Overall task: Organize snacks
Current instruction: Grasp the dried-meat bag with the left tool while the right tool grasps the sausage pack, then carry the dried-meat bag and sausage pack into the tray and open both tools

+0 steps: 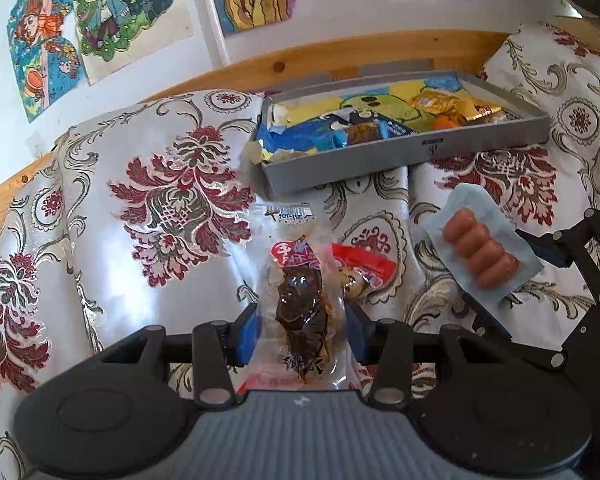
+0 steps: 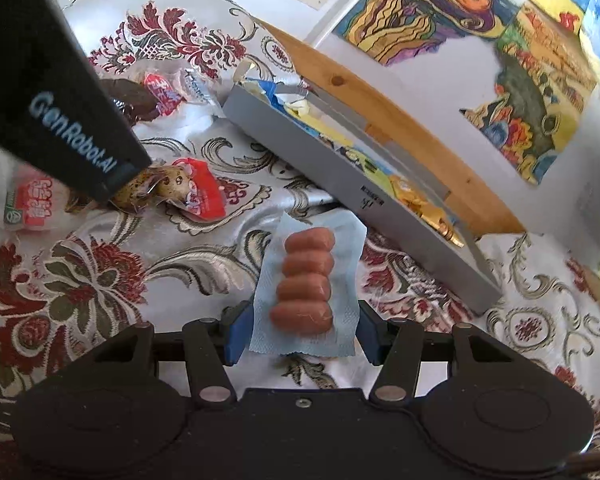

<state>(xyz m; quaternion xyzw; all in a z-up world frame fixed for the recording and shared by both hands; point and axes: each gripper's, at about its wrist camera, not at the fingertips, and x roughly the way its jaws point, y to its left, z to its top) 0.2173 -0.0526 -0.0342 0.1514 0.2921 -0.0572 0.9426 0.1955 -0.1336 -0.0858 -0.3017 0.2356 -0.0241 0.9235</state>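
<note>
My left gripper (image 1: 302, 332) is shut on a clear packet of dark brown braised meat (image 1: 300, 312), its blue pads pressing both sides. My right gripper (image 2: 304, 332) is shut on a pale blue packet of small sausages (image 2: 306, 284), held above the cloth. In the left wrist view, that sausage packet (image 1: 480, 252) hangs at the right, in front of the grey snack box (image 1: 400, 156). A red packet of speckled quail eggs (image 1: 360, 272) lies on the cloth just right of the meat packet. The left gripper's black body (image 2: 60, 92) crosses the upper left of the right wrist view.
The grey box (image 2: 340, 184) holds several blue, yellow and gold wrappers and sits against a wooden rail (image 1: 340, 56) below a wall of drawings. Another red packet (image 2: 28, 204) lies at the left on the floral silver cloth (image 1: 140, 240). The quail egg packet (image 2: 180, 192) lies beside the left gripper.
</note>
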